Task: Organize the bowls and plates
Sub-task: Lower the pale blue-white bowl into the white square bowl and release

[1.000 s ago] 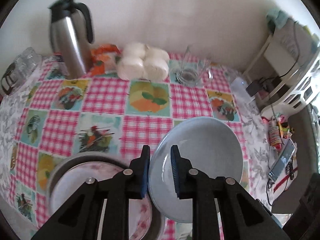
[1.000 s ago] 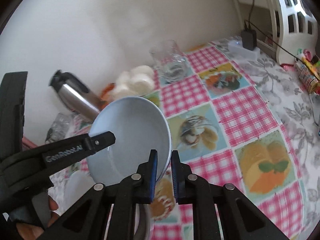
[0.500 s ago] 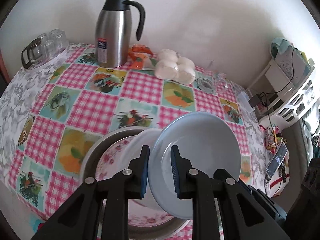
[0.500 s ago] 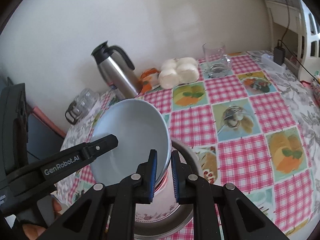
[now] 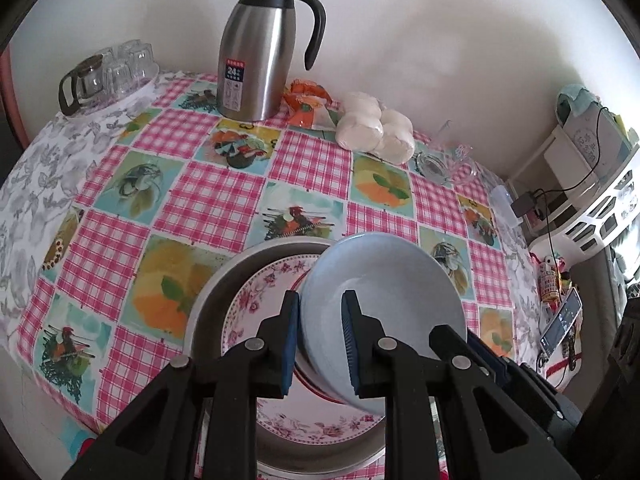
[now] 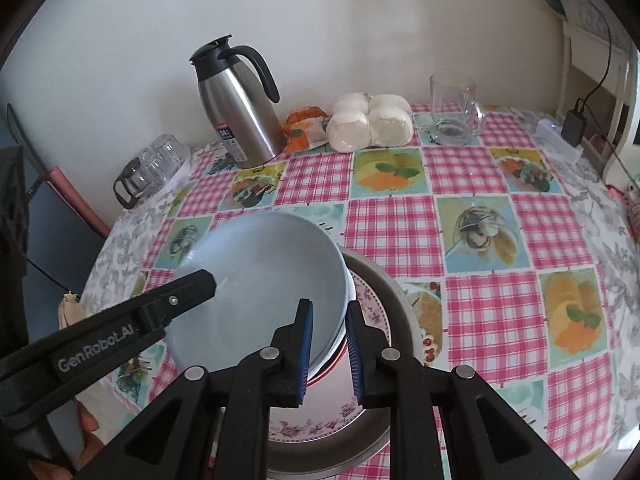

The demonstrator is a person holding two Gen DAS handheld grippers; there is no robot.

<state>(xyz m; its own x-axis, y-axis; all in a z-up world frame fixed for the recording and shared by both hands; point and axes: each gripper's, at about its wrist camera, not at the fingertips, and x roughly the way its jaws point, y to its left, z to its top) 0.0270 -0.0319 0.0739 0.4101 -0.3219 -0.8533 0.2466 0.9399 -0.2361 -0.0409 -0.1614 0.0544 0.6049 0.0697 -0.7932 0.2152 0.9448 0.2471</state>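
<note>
Open room: bare checked tablecloth [image 5: 208, 200] beyond the metal basin [image 5: 224, 280].
Blue bowl [image 5: 384, 280]: over the floral plate [image 5: 256, 300], possibly resting.
Left gripper [image 5: 320, 340]: straddling the rim, barely parted.
Right gripper [image 6: 328, 348]: jaws opening around the opposite rim.

Each camera sits on its own gripper and looks forward and steeply down along the two jaws at the table [image 5: 208, 208] from close above. The left wrist view faces the wall from the left side, the right wrist view from the right. Both share the pale blue bowl [image 5: 384, 292], the steel basin [image 6: 404, 308] beneath it, the thermos jug [image 5: 260, 52] and the wall behind.
</note>
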